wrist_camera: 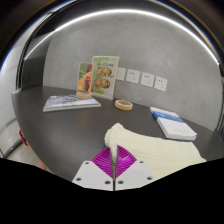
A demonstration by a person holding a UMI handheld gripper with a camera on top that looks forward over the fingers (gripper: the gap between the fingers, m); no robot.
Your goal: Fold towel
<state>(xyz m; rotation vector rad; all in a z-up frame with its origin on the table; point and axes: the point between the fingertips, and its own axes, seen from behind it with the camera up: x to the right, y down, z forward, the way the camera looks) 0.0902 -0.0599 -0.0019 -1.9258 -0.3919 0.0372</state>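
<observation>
Towel (150, 152) lies cream-coloured on the dark table (70, 130), spreading right from the gripper (115, 172). One corner rises to a peak just above the purple pads (100, 165), which meet with the cloth pinched between them: jaws clenched on the towel. Far off: books (72, 101) left, tape roll (124, 104) centre, a second book (175, 124) right. Risk: the hold looks thin; a quick lift could let the corner slip, or drag the fold crooked.

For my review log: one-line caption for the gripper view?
Gripper fingers shut on a lifted cream fabric towel above the dark table.
</observation>
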